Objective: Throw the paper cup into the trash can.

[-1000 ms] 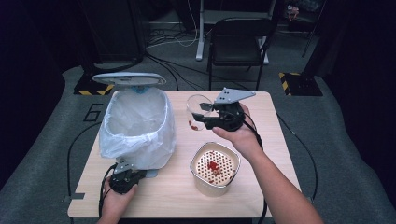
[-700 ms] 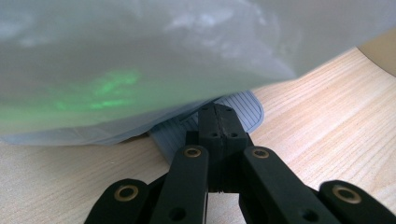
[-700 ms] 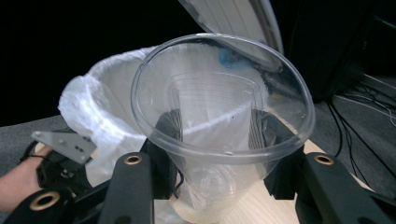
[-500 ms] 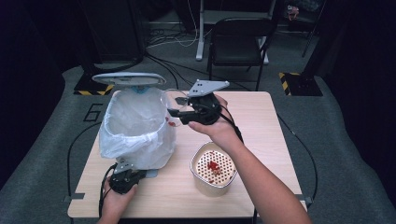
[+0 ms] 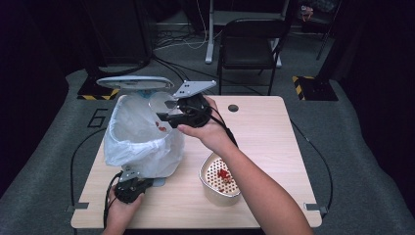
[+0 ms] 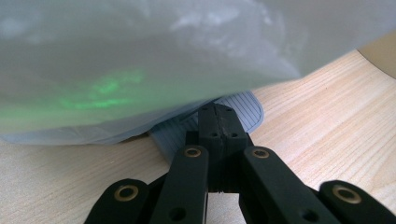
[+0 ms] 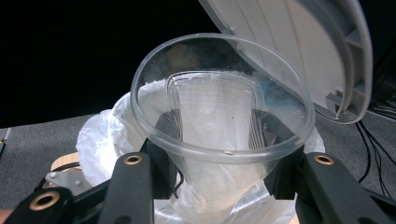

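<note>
A clear cup (image 7: 223,140), tipped on its side with its mouth toward the camera, is clamped between the part-open jaws of the right gripper (image 5: 169,116) and held over the open bin (image 5: 142,139), below its raised lid (image 5: 134,82); red bits are seen falling into the white bag (image 5: 128,132). The left gripper (image 6: 218,127) is closed fully, jaws pressed together on the bin's grey pedal (image 6: 243,109) at the table (image 5: 274,127) edge. A perforated bowl (image 5: 220,178) with red scraps is set just right of the bin.

Closed tongs (image 6: 218,122) press what seems a grey pedal (image 6: 243,108) under the bag (image 6: 140,56)
</note>
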Action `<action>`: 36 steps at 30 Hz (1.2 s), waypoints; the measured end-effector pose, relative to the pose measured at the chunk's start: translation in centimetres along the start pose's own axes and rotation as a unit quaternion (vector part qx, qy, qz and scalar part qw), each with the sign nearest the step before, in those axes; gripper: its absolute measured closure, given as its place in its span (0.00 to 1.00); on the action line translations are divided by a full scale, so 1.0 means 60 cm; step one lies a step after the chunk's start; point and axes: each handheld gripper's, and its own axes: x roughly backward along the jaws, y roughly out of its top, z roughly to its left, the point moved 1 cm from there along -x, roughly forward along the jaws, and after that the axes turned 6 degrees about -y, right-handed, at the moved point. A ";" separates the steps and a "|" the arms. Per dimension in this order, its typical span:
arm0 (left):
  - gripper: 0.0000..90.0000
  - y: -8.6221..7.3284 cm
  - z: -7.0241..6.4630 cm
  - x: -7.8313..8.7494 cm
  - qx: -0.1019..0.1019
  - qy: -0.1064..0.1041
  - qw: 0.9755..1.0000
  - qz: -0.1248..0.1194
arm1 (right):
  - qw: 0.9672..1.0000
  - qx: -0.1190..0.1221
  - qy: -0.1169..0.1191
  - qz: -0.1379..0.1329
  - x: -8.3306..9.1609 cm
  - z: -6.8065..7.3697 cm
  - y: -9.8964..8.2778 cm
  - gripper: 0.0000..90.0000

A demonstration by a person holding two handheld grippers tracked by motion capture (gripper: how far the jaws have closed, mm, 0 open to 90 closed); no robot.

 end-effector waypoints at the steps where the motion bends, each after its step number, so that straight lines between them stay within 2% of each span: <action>1: 1.00 0.000 0.000 0.000 0.000 0.000 1.000 0.000 | 1.000 0.000 -0.001 0.000 -0.003 0.000 0.000 0.60; 9: 1.00 0.000 0.000 0.000 -0.001 0.000 1.000 0.000 | 1.000 -0.009 -0.003 0.008 -0.037 0.000 -0.003 0.60; 10: 1.00 0.000 0.003 0.002 -0.008 0.007 1.000 0.010 | 1.000 -0.009 -0.003 0.009 -0.042 0.001 -0.003 0.59; 11: 1.00 0.000 0.007 0.005 -0.024 0.009 0.999 0.022 | 1.000 -0.010 -0.003 0.012 -0.047 0.002 -0.004 0.59; 13: 1.00 -0.001 0.000 0.000 0.004 0.004 1.000 -0.001 | 1.000 -0.009 -0.004 0.014 -0.058 0.005 -0.005 0.59; 21: 1.00 -0.001 0.000 0.000 0.008 0.004 1.000 -0.001 | 0.999 -0.025 -0.009 0.021 -0.102 0.014 -0.009 0.55; 26: 1.00 -0.001 0.000 0.001 0.007 0.004 1.000 0.003 | 0.999 -0.025 -0.014 0.028 -0.122 0.021 -0.011 0.46; 31: 1.00 -0.001 0.000 0.001 0.007 0.004 1.000 0.002 | 0.999 -0.048 -0.009 0.025 -0.129 0.023 -0.012 0.20; 32: 1.00 -0.001 -0.001 0.001 0.007 0.004 1.000 0.001 | 0.998 -0.046 -0.014 0.028 -0.128 0.024 -0.012 0.17; 36: 1.00 -0.001 -0.001 0.001 0.007 0.004 1.000 0.002 | 0.998 -0.050 -0.017 0.029 -0.123 0.025 -0.012 0.13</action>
